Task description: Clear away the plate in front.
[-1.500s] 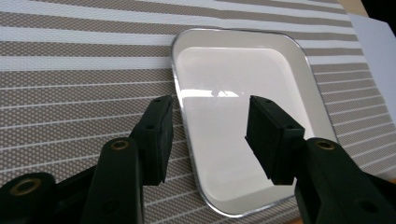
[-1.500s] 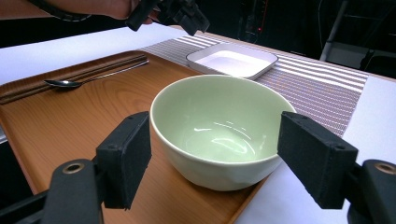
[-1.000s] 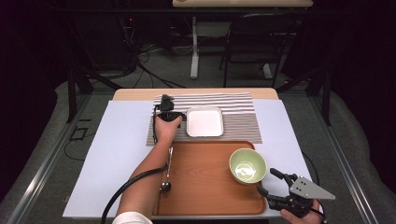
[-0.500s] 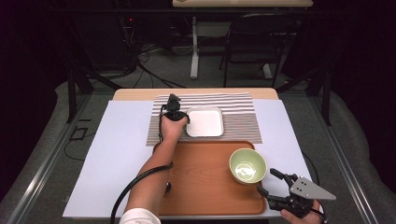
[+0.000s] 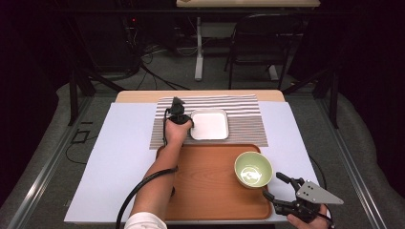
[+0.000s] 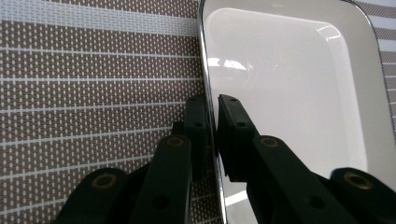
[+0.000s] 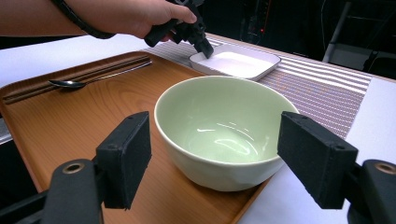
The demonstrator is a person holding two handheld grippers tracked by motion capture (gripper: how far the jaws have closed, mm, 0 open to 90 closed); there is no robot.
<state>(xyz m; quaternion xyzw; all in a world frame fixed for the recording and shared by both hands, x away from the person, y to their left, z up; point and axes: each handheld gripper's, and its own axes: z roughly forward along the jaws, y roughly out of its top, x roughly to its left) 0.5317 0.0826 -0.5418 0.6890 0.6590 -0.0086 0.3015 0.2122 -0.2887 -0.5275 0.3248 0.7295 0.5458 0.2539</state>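
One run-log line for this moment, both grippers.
left gripper: fingers just closed on white dish rim | right gripper: open, facing green bowl | bowl on wooden tray

A wooden table [image 5: 143,95] carries everything, its bare top showing only as a strip along the far edge. A large white sheet [image 5: 114,162] lies flat on it and covers nearly all the rest, reaching the near edge and both side edges. On the sheet, toward the far edge and about midway between the sides, lies a brown and white striped placemat [image 5: 243,112]. Just in front of it, touching or slightly overlapping the mat's near border, a wooden tray [image 5: 205,176] lies by the near edge.
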